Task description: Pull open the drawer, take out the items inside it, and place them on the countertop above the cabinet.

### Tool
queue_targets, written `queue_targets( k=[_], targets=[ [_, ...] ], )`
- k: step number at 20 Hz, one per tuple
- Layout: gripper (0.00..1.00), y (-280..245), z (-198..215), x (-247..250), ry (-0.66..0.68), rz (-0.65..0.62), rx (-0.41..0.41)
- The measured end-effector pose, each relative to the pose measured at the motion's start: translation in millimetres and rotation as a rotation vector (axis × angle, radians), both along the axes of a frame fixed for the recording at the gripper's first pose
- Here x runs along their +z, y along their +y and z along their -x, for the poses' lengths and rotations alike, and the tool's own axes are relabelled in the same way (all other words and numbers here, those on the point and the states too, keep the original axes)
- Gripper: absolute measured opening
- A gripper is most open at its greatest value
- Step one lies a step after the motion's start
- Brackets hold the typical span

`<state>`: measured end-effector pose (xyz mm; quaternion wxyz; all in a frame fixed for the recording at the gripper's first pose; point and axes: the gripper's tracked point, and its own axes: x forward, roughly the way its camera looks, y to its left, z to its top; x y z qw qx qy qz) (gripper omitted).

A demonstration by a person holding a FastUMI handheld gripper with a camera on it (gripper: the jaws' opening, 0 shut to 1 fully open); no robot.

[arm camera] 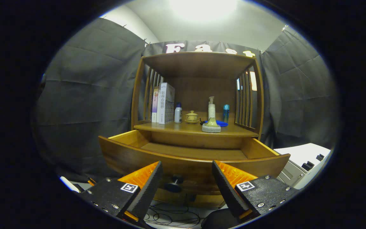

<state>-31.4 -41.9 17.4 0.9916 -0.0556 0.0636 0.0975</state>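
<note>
A wooden cabinet's drawer [129, 156] stands pulled out toward me, and its visible bottom is bare wood. The dark round drawer knob [174, 183] shows between my fingers, beyond them on the drawer's front. My gripper [186, 168] is open with nothing held, its fingertips level with the drawer's front rim. On the countertop [170, 128] above stand a soap dispenser [211, 119], a small lidded pot [191, 117], a white bottle [178, 113], a blue bottle [226, 113], a blue dish [221, 123] and books [164, 103].
A wooden shelf frame with slatted sides encloses the countertop. A white box-like unit [303, 162] stands to the right of the drawer. Cables [173, 218] lie on the floor under the drawer.
</note>
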Motion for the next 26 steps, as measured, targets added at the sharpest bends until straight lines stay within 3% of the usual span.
queue_targets(
  k=[3, 9, 24, 26],
  targets=[
    [0.96, 1, 4, -21, 0.061, 0.019, 0.016],
    [0.96, -13, -5, -60, 0.188, -0.001, -0.051],
    [0.96, 2, -25, -68, 0.176, -0.046, -0.015],
    [0.97, 0, -40, -76, 0.225, -0.082, -0.041]
  ],
)
